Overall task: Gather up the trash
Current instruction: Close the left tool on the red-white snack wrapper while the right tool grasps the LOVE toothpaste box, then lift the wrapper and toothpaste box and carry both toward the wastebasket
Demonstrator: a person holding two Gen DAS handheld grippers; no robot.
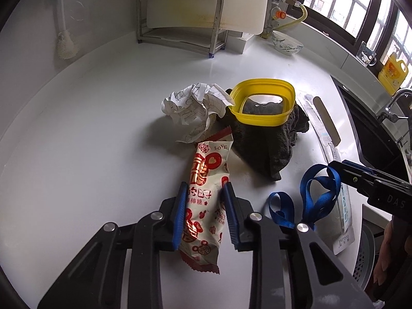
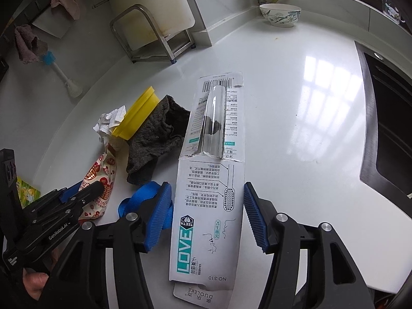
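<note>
A red-and-white candy wrapper (image 1: 206,180) lies lengthwise on the white counter (image 1: 103,128). My left gripper (image 1: 205,185) is shut on it, both blue pads pressing its sides. A torn white toothbrush package (image 2: 206,206) lies flat between the fingers of my right gripper (image 2: 207,185), which stands open with small gaps at the package's edges. A crumpled ball of checked paper (image 1: 195,108) sits beyond the wrapper. Beside it are a yellow plastic rim (image 1: 262,103) and a dark grey cloth (image 1: 267,144). A blue strap (image 1: 316,193) lies looped between the two grippers.
A black sink (image 2: 386,118) is sunk into the counter at the right. Against the back wall stand a metal rack (image 1: 180,18), a patterned bowl (image 2: 279,15) and a hanging dish brush (image 1: 64,38). A yellow bottle (image 1: 392,73) sits on the window sill.
</note>
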